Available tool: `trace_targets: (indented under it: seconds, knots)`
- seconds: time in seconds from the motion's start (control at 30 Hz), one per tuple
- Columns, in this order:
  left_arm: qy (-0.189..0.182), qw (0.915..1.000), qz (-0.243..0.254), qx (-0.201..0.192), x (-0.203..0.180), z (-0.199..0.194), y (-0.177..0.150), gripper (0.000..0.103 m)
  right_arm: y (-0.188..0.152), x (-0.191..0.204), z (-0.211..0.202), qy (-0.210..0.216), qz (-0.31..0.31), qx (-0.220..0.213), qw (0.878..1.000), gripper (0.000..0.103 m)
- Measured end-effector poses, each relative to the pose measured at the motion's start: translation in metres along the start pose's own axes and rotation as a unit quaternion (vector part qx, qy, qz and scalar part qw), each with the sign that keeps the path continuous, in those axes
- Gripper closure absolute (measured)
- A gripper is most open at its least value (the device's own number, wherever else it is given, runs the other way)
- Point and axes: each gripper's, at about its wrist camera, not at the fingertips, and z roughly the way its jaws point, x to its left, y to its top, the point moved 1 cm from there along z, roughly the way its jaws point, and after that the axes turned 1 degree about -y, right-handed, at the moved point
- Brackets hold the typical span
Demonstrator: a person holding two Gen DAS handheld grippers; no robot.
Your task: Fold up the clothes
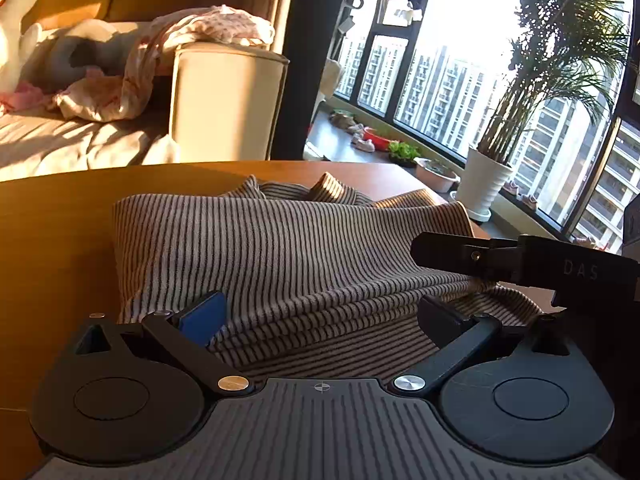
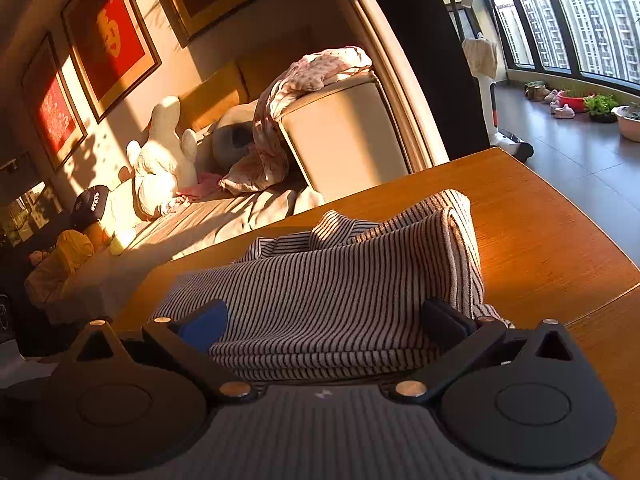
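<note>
A striped knit garment lies partly folded on the wooden table; it also shows in the right wrist view. My left gripper is open, its jaws wide apart with the near folded edge of the garment lying between them. My right gripper is open too, jaws wide apart astride the garment's near edge. The right gripper's body also shows in the left wrist view at the right, over the garment's right edge.
A sofa with loose pink clothes and a white plush toy stands behind the table. A potted palm and windows are at the right. The table's right edge is close.
</note>
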Motion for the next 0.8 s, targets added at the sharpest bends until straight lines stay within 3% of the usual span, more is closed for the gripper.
trace_targets:
  seconds: [0.17,0.4,0.63,0.8]
  knots:
    - [-0.001,1.0,-0.005,-0.007,0.0,-0.002,-0.003,0.0,-0.004,-0.018,-0.007,0.039,0.057,-0.028,0.997,0.0]
    - [-0.004,0.9999,-0.01,-0.006,0.002,-0.002,-0.002,0.0,-0.003,-0.012,-0.002,0.029,0.038,-0.014,0.999,0.0]
    - [-0.001,0.9995,-0.029,-0.011,-0.002,-0.011,-0.009,0.0,0.001,-0.021,-0.004,0.066,0.024,0.007,0.997,0.0]
    - [0.0,0.9992,-0.037,-0.013,-0.003,-0.012,-0.01,0.0,0.0,-0.018,-0.004,0.066,0.015,0.01,0.998,0.0]
